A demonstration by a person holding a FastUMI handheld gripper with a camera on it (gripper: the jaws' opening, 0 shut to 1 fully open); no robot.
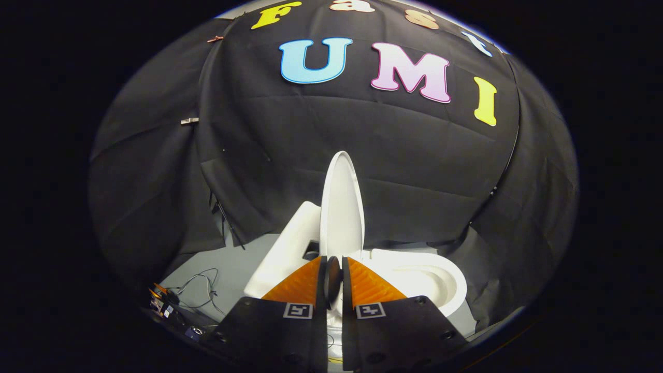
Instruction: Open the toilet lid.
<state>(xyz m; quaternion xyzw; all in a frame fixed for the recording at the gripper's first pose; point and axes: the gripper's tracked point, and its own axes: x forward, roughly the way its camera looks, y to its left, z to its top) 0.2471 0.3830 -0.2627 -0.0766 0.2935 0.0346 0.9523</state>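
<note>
Floor [235, 261]: grey and smooth, seen left of the fingers and running back to the foot of the cloth wall.
Wall [414, 155]: black cloth, creased, hung behind and around both sides of the toilet; its lower hem meets the floor beyond the fingers.
Toilet lid [342, 207]: white, raised to upright, seen edge-on directly ahead of the fingers, its top rising well above them against the cloth.
Gripper [334, 274]: fingers drawn close together with a narrow slot between; the lid's lower edge sits in that slot, but whether both press on it cannot be told.
Toilet bowl [435, 282]: white, rim uncovered, just right of and beyond the fingers.
Tank [285, 248]: white block, left of the lid, just beyond the left finger.
Cables [199, 285]: thin dark loops on the floor, well left of the fingers, beside a small device [164, 306].
Clips [189, 120]: small, pinned on the cloth seam, far up and left.
Open room: bare floor left of the tank; a narrow gap between the bowl's right rim and the draped cloth.
</note>
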